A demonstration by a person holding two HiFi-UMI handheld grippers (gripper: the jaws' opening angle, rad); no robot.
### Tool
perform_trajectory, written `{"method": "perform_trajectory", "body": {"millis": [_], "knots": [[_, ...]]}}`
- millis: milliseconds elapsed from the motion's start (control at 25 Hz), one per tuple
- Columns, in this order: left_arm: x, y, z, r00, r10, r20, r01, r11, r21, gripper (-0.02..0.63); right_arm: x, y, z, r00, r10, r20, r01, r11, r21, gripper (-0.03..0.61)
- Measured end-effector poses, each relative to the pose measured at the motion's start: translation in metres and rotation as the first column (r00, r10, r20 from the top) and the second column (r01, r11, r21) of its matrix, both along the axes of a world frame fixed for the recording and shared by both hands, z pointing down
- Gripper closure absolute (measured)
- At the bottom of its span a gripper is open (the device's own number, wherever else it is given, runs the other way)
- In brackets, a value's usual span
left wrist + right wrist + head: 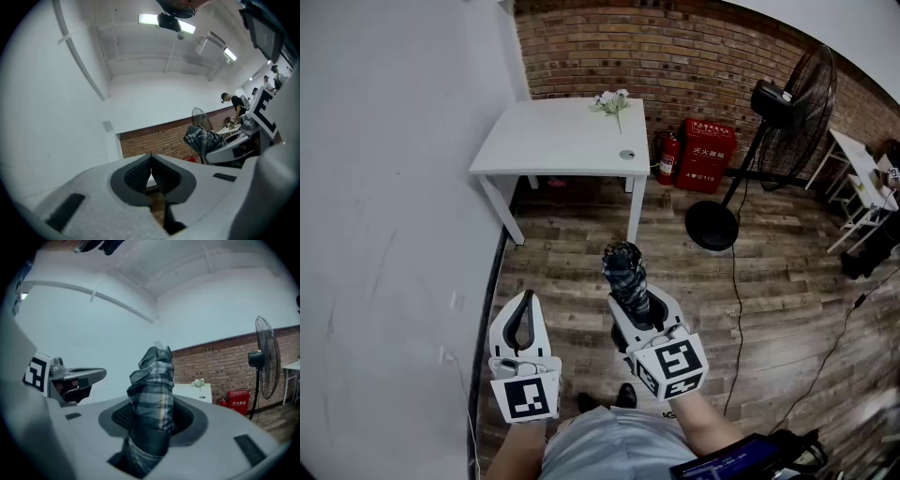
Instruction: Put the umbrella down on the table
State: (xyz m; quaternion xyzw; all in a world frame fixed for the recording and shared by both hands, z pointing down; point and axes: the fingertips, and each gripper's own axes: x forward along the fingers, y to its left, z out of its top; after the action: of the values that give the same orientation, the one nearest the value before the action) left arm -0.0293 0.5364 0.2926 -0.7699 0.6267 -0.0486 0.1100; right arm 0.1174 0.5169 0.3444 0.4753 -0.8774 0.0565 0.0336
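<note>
Right gripper (639,304) is clamped on the umbrella (625,267), a folded plaid one. The pads squeeze its lower part and the rest pokes out past the jaw tips, tilted a bit up and forward. It's held in the air over the wood floor (581,253), well short of the table (546,150), so it isn't down yet.

Left gripper (525,302) has its jaws together, tips touching, nothing in them. It sits just beside the right one, at about the same height.

The table is white, up against the brick wall (675,56), with some flowers (612,101) at its far edge. To its right are a fire extinguisher (668,157), a red box (704,156) and a standing fan (787,103).
</note>
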Motion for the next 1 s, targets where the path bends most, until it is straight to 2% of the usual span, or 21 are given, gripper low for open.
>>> {"method": "perform_trajectory", "body": {"millis": [560, 800, 1000], "knots": [[0.051, -0.017, 0.016, 0.999, -0.018, 0.034, 0.019, 1.0, -0.02, 0.606, 0.056, -0.024, 0.011, 0.999, 0.0, 0.044, 0.001, 1.0, -0.008, 0.397], [0.04, -0.041, 0.031, 0.998, -0.05, 0.027, 0.051, 0.997, -0.059, 0.606, 0.054, -0.053, 0.025, 1.0, -0.007, 0.03, 0.008, 0.999, -0.04, 0.397], [0.023, -0.083, 0.045, 0.998, -0.057, 0.011, 0.058, 0.995, -0.078, 0.606, 0.039, -0.094, 0.038, 1.0, -0.009, 0.011, 0.01, 0.998, -0.061, 0.396]]}}
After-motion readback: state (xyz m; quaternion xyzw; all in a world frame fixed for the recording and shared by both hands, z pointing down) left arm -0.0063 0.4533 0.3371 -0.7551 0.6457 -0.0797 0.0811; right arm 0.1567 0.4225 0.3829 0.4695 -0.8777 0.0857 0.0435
